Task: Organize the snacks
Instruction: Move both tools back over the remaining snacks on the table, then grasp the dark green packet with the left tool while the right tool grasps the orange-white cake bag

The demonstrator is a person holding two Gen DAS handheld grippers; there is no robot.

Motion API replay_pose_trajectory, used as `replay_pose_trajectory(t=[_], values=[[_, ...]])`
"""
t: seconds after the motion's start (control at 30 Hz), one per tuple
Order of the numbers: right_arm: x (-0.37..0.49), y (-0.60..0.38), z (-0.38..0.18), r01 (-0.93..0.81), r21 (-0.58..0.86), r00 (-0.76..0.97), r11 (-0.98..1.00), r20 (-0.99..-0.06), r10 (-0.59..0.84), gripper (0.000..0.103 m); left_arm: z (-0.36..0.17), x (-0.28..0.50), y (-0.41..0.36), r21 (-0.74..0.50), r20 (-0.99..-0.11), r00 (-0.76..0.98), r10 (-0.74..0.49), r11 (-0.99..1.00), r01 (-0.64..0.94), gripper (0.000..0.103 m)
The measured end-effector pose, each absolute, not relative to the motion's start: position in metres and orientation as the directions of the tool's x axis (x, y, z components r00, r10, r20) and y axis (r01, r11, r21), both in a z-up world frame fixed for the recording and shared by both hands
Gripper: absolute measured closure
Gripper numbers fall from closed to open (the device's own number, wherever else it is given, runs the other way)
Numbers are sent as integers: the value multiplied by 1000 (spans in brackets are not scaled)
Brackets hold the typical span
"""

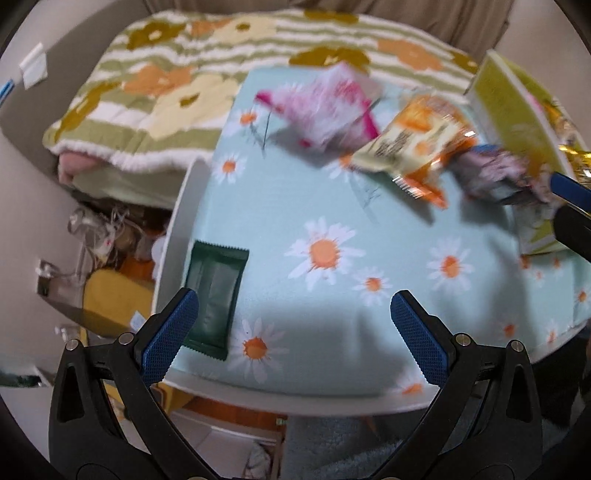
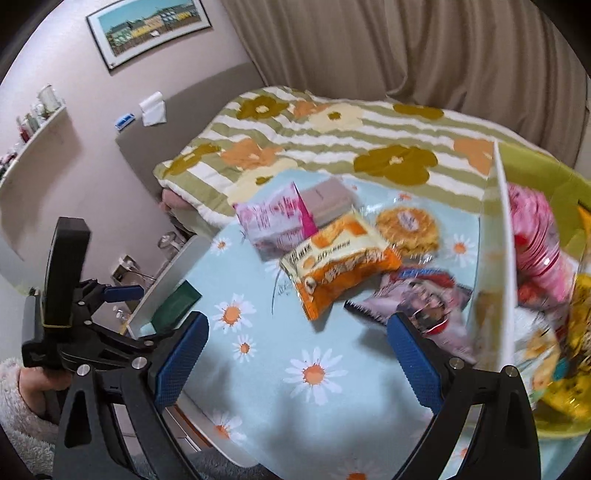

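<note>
Daisy-printed pale blue cloth covers the tabletop, and both grippers hang over its near edge with nothing between their fingers.

Nearest in the left wrist view, the left gripper has its blue-padded fingers spread wide. A dark green packet lies flat on the cloth at the tabletop's left edge, just beside the inner side of the left finger, its near corner partly hidden behind that pad. It is not between the fingertips.

In the right wrist view, the right gripper is equally wide open above bare cloth. A purple wrapper with a jagged edge lies just beyond the right finger's tip, and its near end passes behind that pad. Whether the two touch cannot be told.

Farther on, an orange and cream packet lies in the middle of the cloth, overlapping a pink and white packet behind it. A round golden snack in clear wrap sits just to the right of the orange one, and a flat grey box rests at the far end beside the pink packet.

On the right stands a yellow-green bin with a white wall, holding pink and yellow packets, blurred.

Beyond the tabletop is a bed with a striped floral blanket, then beige curtains and a framed picture on the wall.
</note>
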State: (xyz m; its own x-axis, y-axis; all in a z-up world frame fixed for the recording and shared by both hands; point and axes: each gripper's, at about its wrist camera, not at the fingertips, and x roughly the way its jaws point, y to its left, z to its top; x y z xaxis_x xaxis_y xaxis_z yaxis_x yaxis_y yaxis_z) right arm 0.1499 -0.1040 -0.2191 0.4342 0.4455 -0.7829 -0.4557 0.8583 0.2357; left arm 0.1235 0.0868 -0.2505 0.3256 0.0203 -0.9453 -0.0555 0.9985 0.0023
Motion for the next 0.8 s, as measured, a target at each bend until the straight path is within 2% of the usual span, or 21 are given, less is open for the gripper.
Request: replay_pose_trajectory(t=[0.2,0.3,0.8], values=[[153,-89,-238,-404,196,434,893,-819,376,7,-289,143,92,17,-962,270,46,994,-112,0],[156,-84,-240,-389,181,439,903,-826,354,7,-298,151,102,-28,-969,248,13,987,-158,0],[165,-69,-234,-400,168,458,901,-815,355,7,-315,166,126,19,-980,188,63,974,-226,0]])
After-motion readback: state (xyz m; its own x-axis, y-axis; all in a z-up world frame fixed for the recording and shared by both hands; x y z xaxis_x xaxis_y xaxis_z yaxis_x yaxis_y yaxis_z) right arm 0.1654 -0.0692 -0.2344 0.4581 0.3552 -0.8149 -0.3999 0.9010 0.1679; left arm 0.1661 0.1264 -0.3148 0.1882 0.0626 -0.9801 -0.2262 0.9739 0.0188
